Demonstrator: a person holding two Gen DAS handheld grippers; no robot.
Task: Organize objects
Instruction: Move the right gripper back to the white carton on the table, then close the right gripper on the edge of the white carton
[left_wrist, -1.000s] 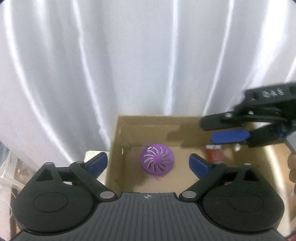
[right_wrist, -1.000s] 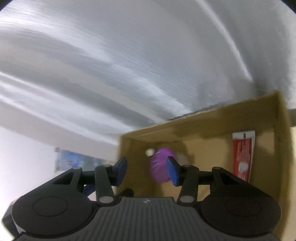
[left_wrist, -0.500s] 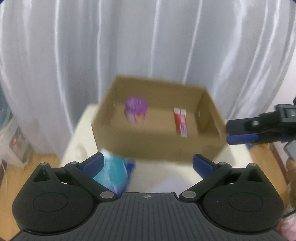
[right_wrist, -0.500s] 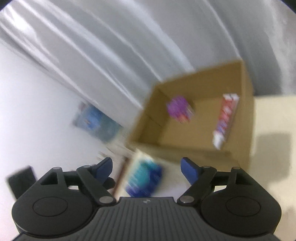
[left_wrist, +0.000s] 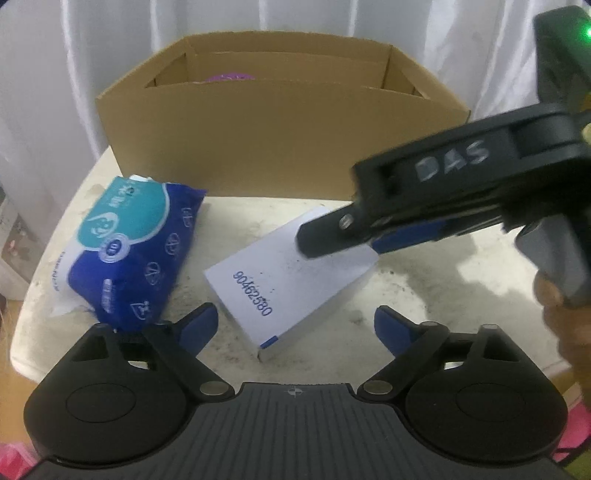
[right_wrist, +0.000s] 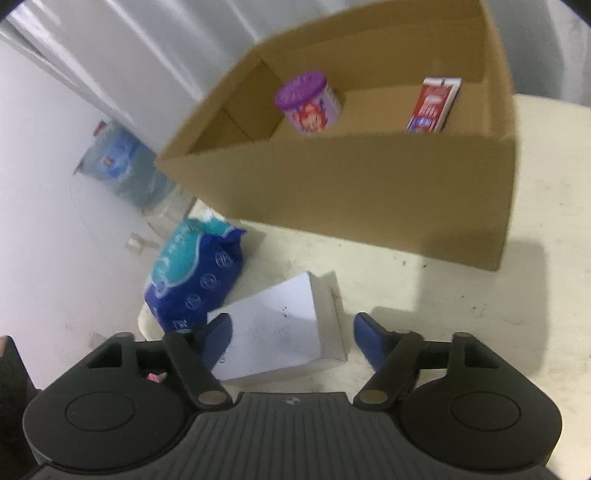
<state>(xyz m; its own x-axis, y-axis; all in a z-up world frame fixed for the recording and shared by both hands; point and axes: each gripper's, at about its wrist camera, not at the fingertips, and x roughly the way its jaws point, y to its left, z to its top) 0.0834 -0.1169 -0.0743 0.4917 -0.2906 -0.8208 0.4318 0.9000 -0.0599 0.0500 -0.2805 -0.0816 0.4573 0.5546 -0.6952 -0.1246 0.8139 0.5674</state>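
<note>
A white box (left_wrist: 291, 280) printed with blue digits lies flat on the table in front of a cardboard box (left_wrist: 280, 147). My left gripper (left_wrist: 295, 325) is open, low over the table, with the white box's near end between its fingers. My right gripper (right_wrist: 291, 336) is open, hovering over the white box (right_wrist: 273, 328) with its fingers on either side; it reaches in from the right in the left wrist view (left_wrist: 332, 240). A blue pack of wipes (left_wrist: 125, 251) lies to the left. A purple canister (right_wrist: 306, 103) and a red toothpaste carton (right_wrist: 432, 103) sit inside the cardboard box (right_wrist: 369, 199).
The cream table (left_wrist: 424, 288) is scuffed, with its left edge just beyond the wipes. White curtains (left_wrist: 74, 55) hang behind the cardboard box. A large water bottle (right_wrist: 118, 162) stands on the floor to the left.
Both grippers pulled back out of the cardboard box and dropped toward the table. They now sit over the white box, and the right gripper's jaws have widened.
</note>
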